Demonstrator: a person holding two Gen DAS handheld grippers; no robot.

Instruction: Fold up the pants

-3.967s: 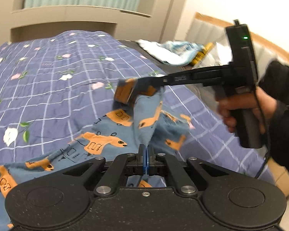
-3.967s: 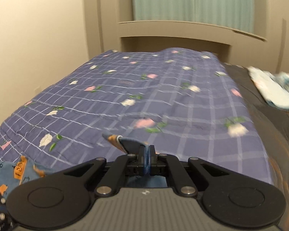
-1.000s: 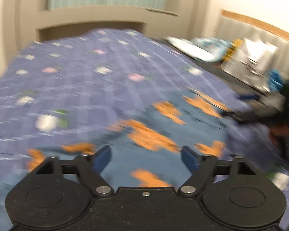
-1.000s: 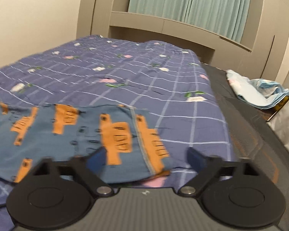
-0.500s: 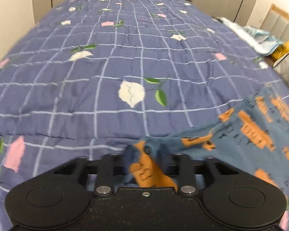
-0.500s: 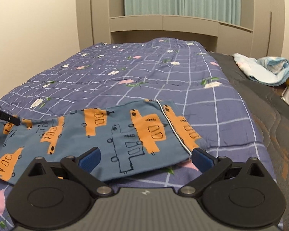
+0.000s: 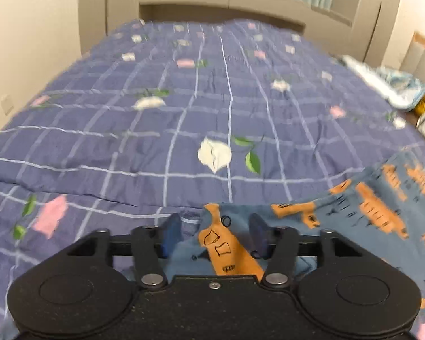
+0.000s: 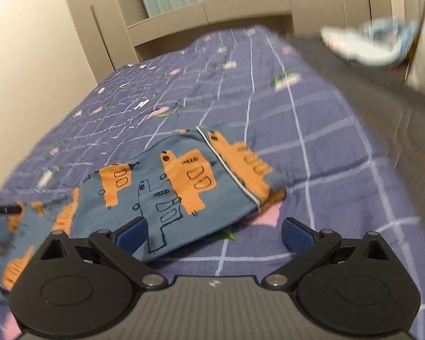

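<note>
Both views were blurred, so we could not read the small flowers on the far part of the purple checked quilt (image 7: 184,107). In the right wrist view the blue pants with orange printed animals (image 8: 184,181) lay flat on this quilt, and their left end ran out of the picture; a thin dark tip (image 8: 2,209) touched them there, too cut off for us to name. The pale blue crumpled cloth (image 8: 368,45) at the far right was only a smear.

We saw our left gripper (image 7: 215,232) tilted down over the near corner of the pants. Its jaws had just been opening, and they stood half apart with that corner between them, the blue pads (image 7: 171,233) not pressing on it.

Our right gripper (image 8: 214,233) also pointed downward, rolled a little, just before the folded edge. Its jaws stood wide and held nothing.
</note>
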